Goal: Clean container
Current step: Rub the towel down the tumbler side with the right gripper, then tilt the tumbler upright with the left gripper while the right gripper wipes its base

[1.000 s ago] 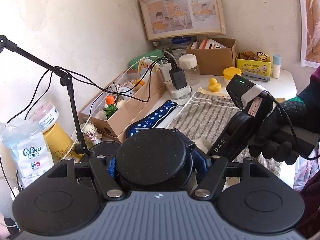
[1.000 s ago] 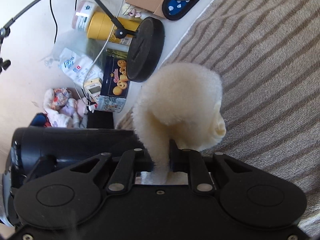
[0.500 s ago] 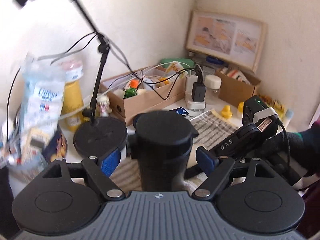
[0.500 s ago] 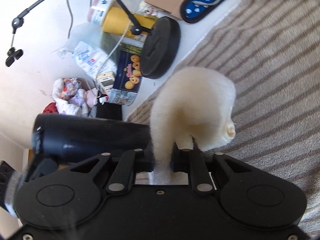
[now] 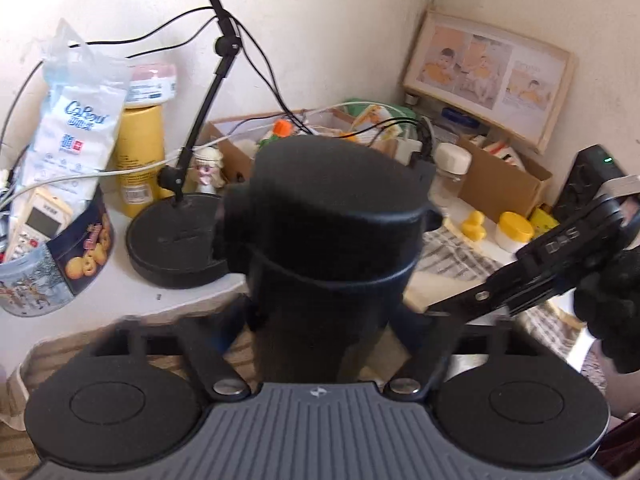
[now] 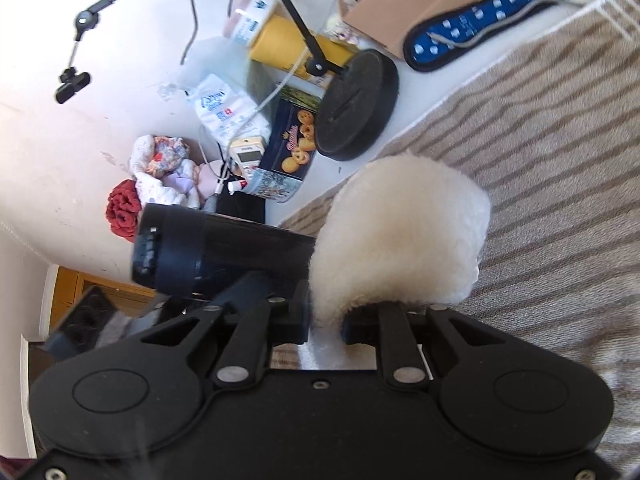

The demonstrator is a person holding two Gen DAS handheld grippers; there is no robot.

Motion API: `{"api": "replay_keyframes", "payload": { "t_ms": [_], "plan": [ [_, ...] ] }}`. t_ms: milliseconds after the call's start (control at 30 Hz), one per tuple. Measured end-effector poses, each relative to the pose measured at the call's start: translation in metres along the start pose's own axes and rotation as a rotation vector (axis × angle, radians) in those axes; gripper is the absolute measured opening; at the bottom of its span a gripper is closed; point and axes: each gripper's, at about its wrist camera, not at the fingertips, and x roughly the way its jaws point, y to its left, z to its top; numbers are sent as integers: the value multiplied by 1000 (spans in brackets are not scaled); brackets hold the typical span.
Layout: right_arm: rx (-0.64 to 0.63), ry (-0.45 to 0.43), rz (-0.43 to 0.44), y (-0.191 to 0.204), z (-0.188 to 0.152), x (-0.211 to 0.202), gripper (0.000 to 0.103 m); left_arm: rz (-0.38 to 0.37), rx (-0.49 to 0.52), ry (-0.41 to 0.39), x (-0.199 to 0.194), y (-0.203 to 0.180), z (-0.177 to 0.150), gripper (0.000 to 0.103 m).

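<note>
A black lidded container (image 5: 332,208) stands upright between the fingers of my left gripper (image 5: 324,320). The jaws are closing and their blurred fingers sit against its body. In the right wrist view the same container (image 6: 224,252) lies sideways at the left, just beside a cream fluffy cloth (image 6: 400,240). My right gripper (image 6: 326,320) is shut on a fold of that cloth and holds it above the striped towel (image 6: 540,140). From the left wrist view the right gripper (image 5: 560,248) shows at the right edge, held by a black-gloved hand (image 5: 612,292).
A black round stand base (image 5: 176,240) with its pole and cables rises close behind the container. A cookie tin (image 5: 60,268), a yellow canister (image 5: 140,152) and a white packet crowd the left. Cardboard boxes (image 5: 500,184), a yellow duck (image 5: 474,224) and a blue dotted strap (image 6: 480,20) lie farther back.
The left gripper rolled, spread wide around the container, then came in on its body, with the lid now higher in view. The right gripper rose with the cloth.
</note>
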Motion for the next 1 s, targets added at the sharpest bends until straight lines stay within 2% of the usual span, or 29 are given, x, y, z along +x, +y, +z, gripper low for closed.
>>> {"api": "replay_keyframes", "payload": {
  "t_ms": [167, 333, 467, 567, 667, 767, 900, 1000],
  "plan": [
    [-36, -32, -8, 3, -2, -12, 13, 12, -45, -23, -11, 10, 8, 65],
    [-153, -40, -24, 18, -3, -12, 13, 16, -89, -107, -45, 21, 42, 65],
    [-348, -13, -68, 38, -13, 1, 12, -40, -158, -173, -72, 28, 74, 65],
    [-536, 8, -125, 58, -21, 11, 12, -94, -193, -189, -83, 23, 93, 65],
    [-754, 18, -197, 80, -34, 22, 11, -143, -209, -169, -86, 14, 102, 65],
    [-899, -32, -247, 94, -42, 24, 11, -164, -206, -124, -82, 7, 104, 65],
    [-1049, -103, -298, 106, -49, 15, 10, -164, -239, -119, -81, 14, 101, 65],
    [-1048, -147, -286, 104, -47, 5, 10, -172, -260, -132, -84, 18, 101, 65]
  ]
}}
